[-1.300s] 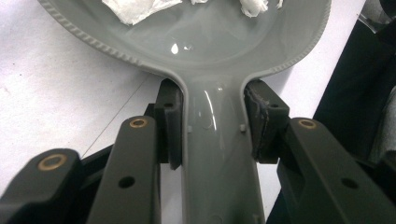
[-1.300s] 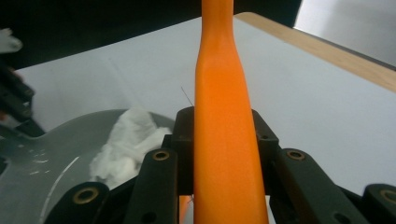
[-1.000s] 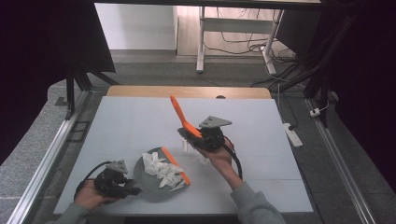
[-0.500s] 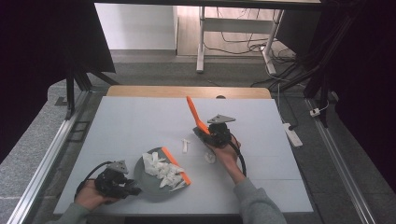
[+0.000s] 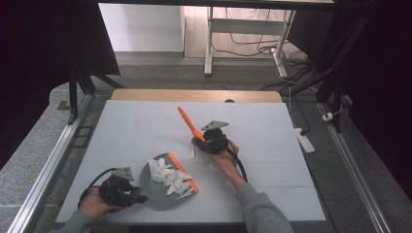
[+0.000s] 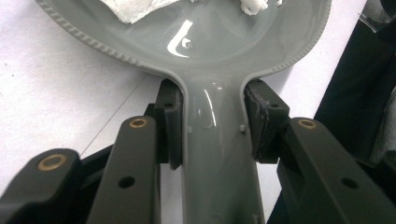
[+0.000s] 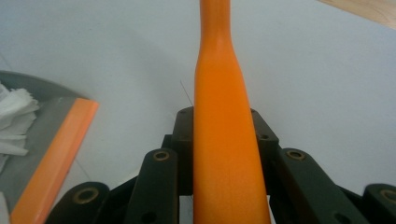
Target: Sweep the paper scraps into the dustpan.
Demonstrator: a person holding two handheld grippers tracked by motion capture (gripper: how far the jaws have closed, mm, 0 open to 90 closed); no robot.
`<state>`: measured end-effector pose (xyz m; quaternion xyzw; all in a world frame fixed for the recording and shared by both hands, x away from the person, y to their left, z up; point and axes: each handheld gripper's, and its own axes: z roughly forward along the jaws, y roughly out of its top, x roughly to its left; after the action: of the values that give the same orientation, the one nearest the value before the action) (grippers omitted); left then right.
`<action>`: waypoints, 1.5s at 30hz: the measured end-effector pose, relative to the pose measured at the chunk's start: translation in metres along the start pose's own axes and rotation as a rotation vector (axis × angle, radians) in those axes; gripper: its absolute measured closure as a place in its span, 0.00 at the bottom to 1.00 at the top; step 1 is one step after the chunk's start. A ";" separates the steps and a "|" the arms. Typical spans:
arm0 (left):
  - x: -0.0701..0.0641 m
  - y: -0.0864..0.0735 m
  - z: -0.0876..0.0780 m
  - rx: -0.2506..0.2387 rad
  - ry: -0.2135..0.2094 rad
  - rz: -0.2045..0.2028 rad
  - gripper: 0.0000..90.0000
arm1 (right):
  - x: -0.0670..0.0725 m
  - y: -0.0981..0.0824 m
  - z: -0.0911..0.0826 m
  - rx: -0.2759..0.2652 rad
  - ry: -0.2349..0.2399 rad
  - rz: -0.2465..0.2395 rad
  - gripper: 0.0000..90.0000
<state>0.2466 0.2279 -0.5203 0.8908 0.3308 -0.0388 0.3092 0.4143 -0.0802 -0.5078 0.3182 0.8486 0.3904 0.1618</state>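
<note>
A grey dustpan with an orange front lip lies on the white table at the near left, with white paper scraps piled in it. My left gripper is shut on the dustpan handle, one pad on each side, and the pan spreads out ahead of it. My right gripper is shut on an orange brush handle, which slants up and away to the left. In the right gripper view the handle runs straight up between the jaws, with the dustpan lip at the left.
Two small paper scraps lie on the table beside my right hand. A wooden strip borders the table's far edge. A white power strip lies off the right side, and metal frame rails run along the left.
My right gripper carried the orange brush a little right, then back left and down toward the table. The left gripper and the dustpan stayed put.
</note>
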 end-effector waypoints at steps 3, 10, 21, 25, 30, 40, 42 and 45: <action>0.000 0.000 0.000 0.000 0.000 -0.001 0.68 | 0.009 0.001 0.001 0.005 0.009 -0.020 0.78; -0.001 0.000 0.000 -0.003 0.001 -0.003 0.68 | 0.031 0.000 0.000 0.008 0.085 -0.033 0.78; 0.000 0.000 0.000 0.000 -0.002 0.000 0.68 | 0.069 0.010 -0.024 -0.057 0.261 -0.031 0.78; 0.000 0.000 0.001 0.002 -0.003 0.001 0.68 | 0.060 0.016 -0.042 -0.125 0.240 -0.003 0.78; 0.000 0.000 0.001 0.000 -0.002 -0.001 0.68 | 0.038 0.017 -0.059 -0.160 0.189 0.030 0.78; 0.000 0.000 0.001 -0.004 -0.001 -0.006 0.68 | 0.013 0.006 -0.031 -0.077 0.083 0.058 0.78; 0.001 0.000 0.001 -0.006 -0.001 -0.009 0.68 | 0.017 0.007 -0.021 -0.059 0.081 0.034 0.78; 0.001 -0.001 0.000 -0.006 0.000 -0.012 0.68 | 0.025 0.008 -0.007 -0.025 0.093 0.008 0.78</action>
<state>0.2473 0.2287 -0.5213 0.8879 0.3360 -0.0398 0.3116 0.3951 -0.0633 -0.4974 0.3012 0.8490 0.4158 0.1247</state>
